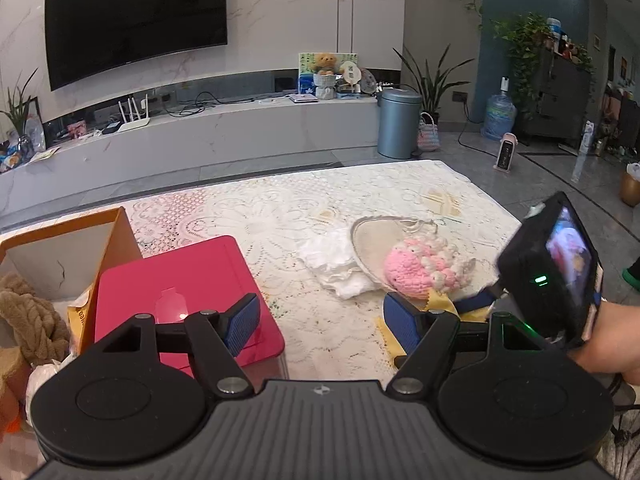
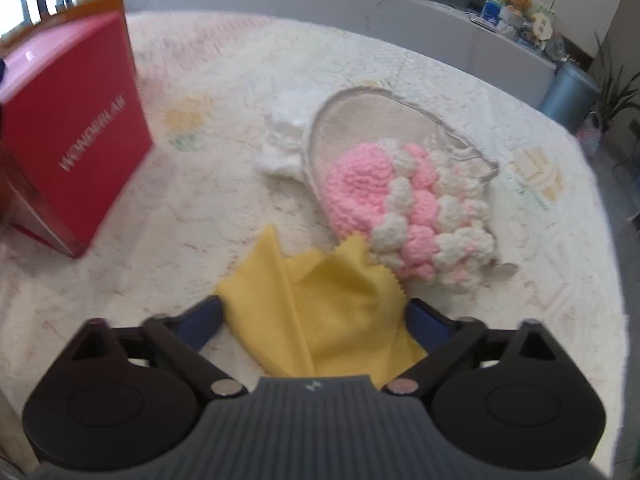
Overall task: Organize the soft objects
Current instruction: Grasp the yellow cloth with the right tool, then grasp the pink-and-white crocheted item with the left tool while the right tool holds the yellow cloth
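A yellow cloth lies crumpled on the lace-covered table between the fingers of my right gripper, whose jaws stand wide apart around it. A pink and cream crocheted piece lies just beyond, on a beige fabric pouch, with a white cloth to its left. In the left wrist view my left gripper is open and empty above the table; the crocheted piece, white cloth and a strip of the yellow cloth lie ahead to the right.
A red box stands at the left, also in the right wrist view. An open orange box behind it holds a brown rope-like knit. The right gripper's camera body is close on the right. The table edge is ahead.
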The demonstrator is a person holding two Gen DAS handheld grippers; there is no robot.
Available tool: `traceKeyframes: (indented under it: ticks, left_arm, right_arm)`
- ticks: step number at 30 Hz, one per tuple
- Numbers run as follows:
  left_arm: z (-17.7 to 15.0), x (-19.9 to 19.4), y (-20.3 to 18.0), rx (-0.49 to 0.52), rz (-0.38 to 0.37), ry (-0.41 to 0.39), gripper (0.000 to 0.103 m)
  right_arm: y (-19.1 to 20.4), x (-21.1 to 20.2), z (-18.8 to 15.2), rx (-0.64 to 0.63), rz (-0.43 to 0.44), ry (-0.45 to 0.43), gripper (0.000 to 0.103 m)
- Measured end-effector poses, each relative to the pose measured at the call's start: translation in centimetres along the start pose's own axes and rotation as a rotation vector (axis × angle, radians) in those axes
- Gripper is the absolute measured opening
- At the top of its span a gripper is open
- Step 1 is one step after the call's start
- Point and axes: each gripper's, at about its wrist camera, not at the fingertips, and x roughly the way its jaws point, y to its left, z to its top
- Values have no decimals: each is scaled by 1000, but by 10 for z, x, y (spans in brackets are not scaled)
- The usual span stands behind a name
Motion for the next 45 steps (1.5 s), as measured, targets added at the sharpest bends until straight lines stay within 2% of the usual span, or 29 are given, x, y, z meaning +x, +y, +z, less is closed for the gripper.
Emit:
traceKeyframes:
  ticks: [1, 2, 3, 5, 6, 7, 10, 13, 17, 19, 22, 23, 27, 30, 32, 34, 36, 38, 40, 43, 45]
  left_arm:
    - [0, -1, 1, -3, 4, -1, 84]
    - [-1, -1, 1, -6, 8, -2, 84]
    - [-1, -2, 2, -8, 9, -3, 84]
    - [-1, -2, 3, -17, 14, -5, 84]
    - [-1, -4, 3, -21, 22, -10, 84]
    - [-1, -5, 3, -21, 26, -17, 84]
    - [1, -8, 1, -11, 28, -24, 84]
    - [6, -9, -5, 5, 30, -7, 84]
    - [14, -3, -23, 101, 24, 16, 84]
    - [18, 6, -34, 149, 22, 65, 84]
    - [26, 26, -44, 134, -35, 196, 84]
    - [30, 30, -50, 158, -40, 213, 84]
    - [41, 46, -84, 383, -28, 171, 89]
    - [41, 67, -112, 609, -110, 149, 92]
    - [31, 86, -127, 775, -77, 180, 92]
    - [19, 103, -137, 887, -49, 192, 92]
    - [11, 119, -142, 940, -51, 201, 92]
    - [4, 125, -144, 1011, -93, 144, 92]
    - [-1, 133, -147, 1060, -119, 131, 92]
    - [0, 152, -152, 1012, -163, 193, 92]
    - [-2, 164, -157, 1007, -157, 212, 92]
  right_arm:
    - [-3, -2, -1, 26, 47, -6, 67]
    - [-4, -6, -3, 35, 52, -22, 59]
    - [-3, -8, -4, 29, 32, -28, 43]
    - [-2, -11, -6, 32, 33, -24, 28]
    - [-1, -13, -7, 25, 36, -18, 11]
    - [2, -15, -8, 17, 27, -11, 5]
    - [9, -24, -14, -5, 6, 10, 4]
    - [3, -35, -15, 40, 3, 16, 4]
    - [-19, -60, -16, 173, -20, -66, 4]
    - [-30, -70, -20, 235, -42, -97, 4]
    - [-43, -81, -24, 275, -82, -133, 4]
    - [-48, -84, -27, 285, -85, -146, 4]
    - [-67, -96, -37, 348, -124, -196, 4]
    - [-84, -111, -42, 433, -124, -258, 4]
    - [-91, -120, -45, 455, -118, -296, 4]
    - [-95, -123, -49, 475, -106, -313, 4]
    - [-98, -119, -53, 488, -92, -306, 4]
    - [-100, -114, -56, 493, -89, -286, 4]
    - [-100, -110, -61, 492, -104, -265, 4]
    - [-101, -113, -66, 482, -121, -268, 4]
    - [-104, -116, -69, 496, -100, -292, 4]
